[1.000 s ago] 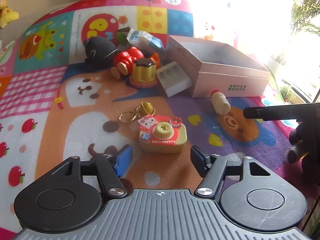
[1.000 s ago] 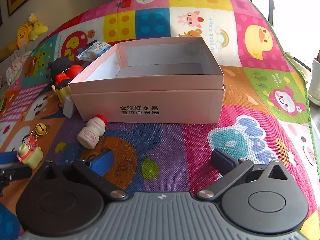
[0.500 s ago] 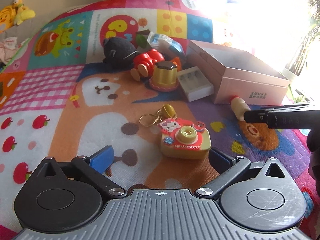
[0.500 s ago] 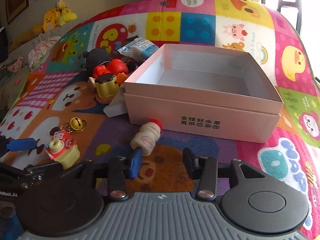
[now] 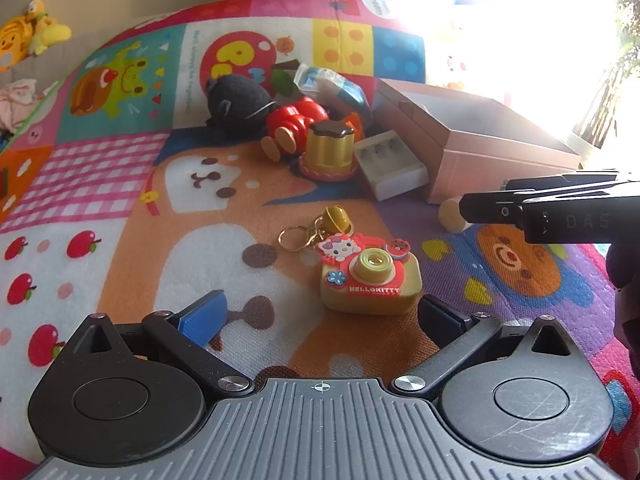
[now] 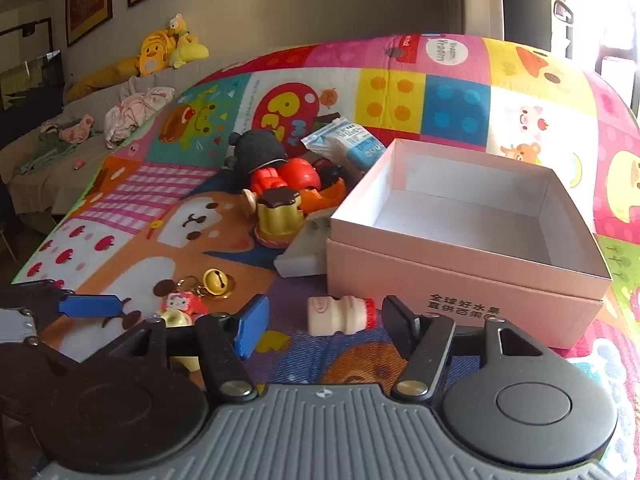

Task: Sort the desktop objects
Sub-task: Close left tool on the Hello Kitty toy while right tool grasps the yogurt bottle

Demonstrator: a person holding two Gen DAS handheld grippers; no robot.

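Note:
My left gripper is wide open low over the play mat. A yellow and red Hello Kitty camera toy with a keyring and bell lies just ahead of its fingertips, untouched. A small cream bottle with a red cap lies on its side between the fingers of my right gripper. Those jaws are opening, and there is a gap on each side of the bottle. In the left wrist view the right gripper's black fingers reach in from the right and hide most of the bottle. An open pink box stands empty just behind.
A heap of toys lies left of the box: a black plush, a red figure, a gold cup toy, a white case and a blue-white packet. Plush toys and clothes lie on a sofa beyond the mat.
The left jaws spread from half open to full width. The right gripper swung left from in front of the box to the bottle, narrowed its jaws, then widened them again.

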